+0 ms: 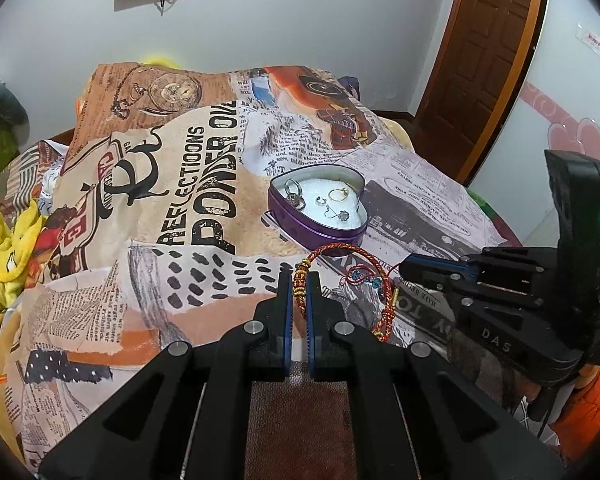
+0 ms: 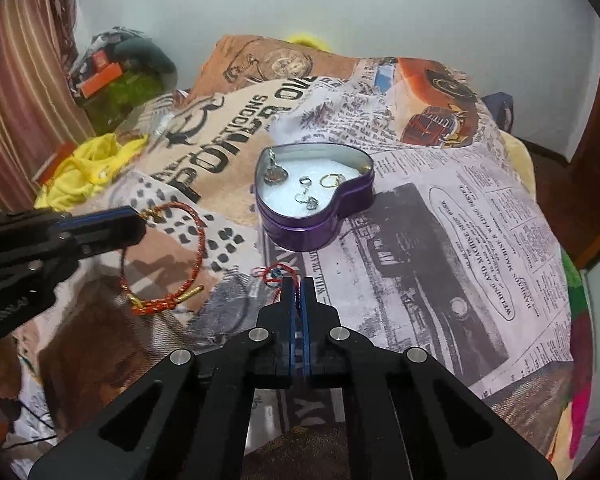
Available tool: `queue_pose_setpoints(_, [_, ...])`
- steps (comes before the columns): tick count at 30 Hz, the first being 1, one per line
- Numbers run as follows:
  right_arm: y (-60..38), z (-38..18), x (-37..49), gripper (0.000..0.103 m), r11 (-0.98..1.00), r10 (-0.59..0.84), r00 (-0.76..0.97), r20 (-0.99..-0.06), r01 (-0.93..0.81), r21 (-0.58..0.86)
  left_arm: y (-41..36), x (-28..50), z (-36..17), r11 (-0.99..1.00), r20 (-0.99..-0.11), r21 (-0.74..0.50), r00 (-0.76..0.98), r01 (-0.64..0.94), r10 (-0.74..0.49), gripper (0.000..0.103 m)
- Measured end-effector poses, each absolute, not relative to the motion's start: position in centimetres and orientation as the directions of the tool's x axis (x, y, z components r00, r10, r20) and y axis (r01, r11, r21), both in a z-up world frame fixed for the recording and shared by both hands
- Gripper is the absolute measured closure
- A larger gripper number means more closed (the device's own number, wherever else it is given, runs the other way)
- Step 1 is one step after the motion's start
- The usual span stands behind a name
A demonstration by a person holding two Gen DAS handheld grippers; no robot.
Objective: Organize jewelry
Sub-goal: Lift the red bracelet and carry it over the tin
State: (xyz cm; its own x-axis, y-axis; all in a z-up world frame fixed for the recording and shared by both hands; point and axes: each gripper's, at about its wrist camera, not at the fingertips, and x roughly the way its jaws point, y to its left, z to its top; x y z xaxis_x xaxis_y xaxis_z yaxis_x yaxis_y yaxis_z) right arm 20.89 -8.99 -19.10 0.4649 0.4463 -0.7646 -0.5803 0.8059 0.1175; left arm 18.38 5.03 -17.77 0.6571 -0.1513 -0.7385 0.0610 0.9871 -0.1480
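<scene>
Red bracelet (image 1: pixel 300 280) pinched in left claw (image 1: pixel 299 280).

A purple heart-shaped tin (image 2: pixel 314 224) with a white lining sits on a blanket (image 1: pixel 172 208) printed in a collage of black newsprint, tan and orange. A red-and-gold braided bracelet (image 2: pixel 162 258) hangs nearby, beside a thin red cord with blue beads (image 1: pixel 360 276). The grippers' fingers (image 1: pixel 286 304) are black, edged blue.

At lower centre my left hand-held gripper (image 1: pixel 299 284) pinches the red braided bracelet (image 1: pixel 342 276) at its beaded section. Above it, mid-frame, the purple heart tin (image 1: pixel 320 230) sits on the bed (image 1: pixel 140 240), rings inside.
</scene>
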Motion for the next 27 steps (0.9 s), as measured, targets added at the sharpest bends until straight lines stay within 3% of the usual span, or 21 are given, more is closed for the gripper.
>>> queue_pose_setpoints(3, [-8.8, -18.9, 20.7, 0.100, 0.818, 0.423, 0.493, -0.760, -0.569, 0.086, 5.1, 18.4, -17.8, 0.987, -0.740, -0.148, 0.655, 0.061, -0.151, 0.099])
queue_pose_setpoints(5, [-8.5, -19.1, 20.9, 0.093, 0.815, 0.420, 0.475, -0.774, -0.572, 0.091, 5.2, 18.4, -17.9, 0.987, -0.740, -0.151, 0.655, 0.060, -0.153, 0.099])
queue_pose_setpoints(7, [-8.0, -19.7, 21.0, 0.078, 0.808, 0.415, 0.455, -0.788, -0.583, 0.089, 5.3, 18.4, -17.8, 0.986, -0.739, -0.153, 0.656, 0.058, -0.153, 0.099])
queue_pose_setpoints(8, [-7.8, -19.9, 21.0, 0.078, 0.804, 0.413, 0.451, -0.791, -0.589, 0.084, 5.4, 18.4, -17.9, 0.986, -0.738, -0.153, 0.658, 0.058, -0.153, 0.099])
queue_pose_setpoints(15, [-6.7, -22.0, 21.6, 0.078, 0.790, 0.385, 0.422, -0.821, -0.610, 0.057, 6.2, 18.0, -17.9, 0.987, -0.735, -0.156, 0.662, 0.044, -0.146, 0.099])
queue_pose_setpoints(19, [-6.6, -22.1, 21.9, 0.093, 0.782, 0.394, 0.404, -0.825, -0.619, 0.071, 6.5, 18.0, -18.0, 0.986, -0.737, -0.160, 0.661, 0.037, -0.144, 0.099])
queue_pose_setpoints(27, [-6.7, -21.6, 21.6, 0.096, 0.790, 0.391, 0.417, -0.821, -0.610, 0.066, 6.4, 17.9, -17.6, 0.987, -0.732, -0.157, 0.667, 0.038, -0.142, 0.099])
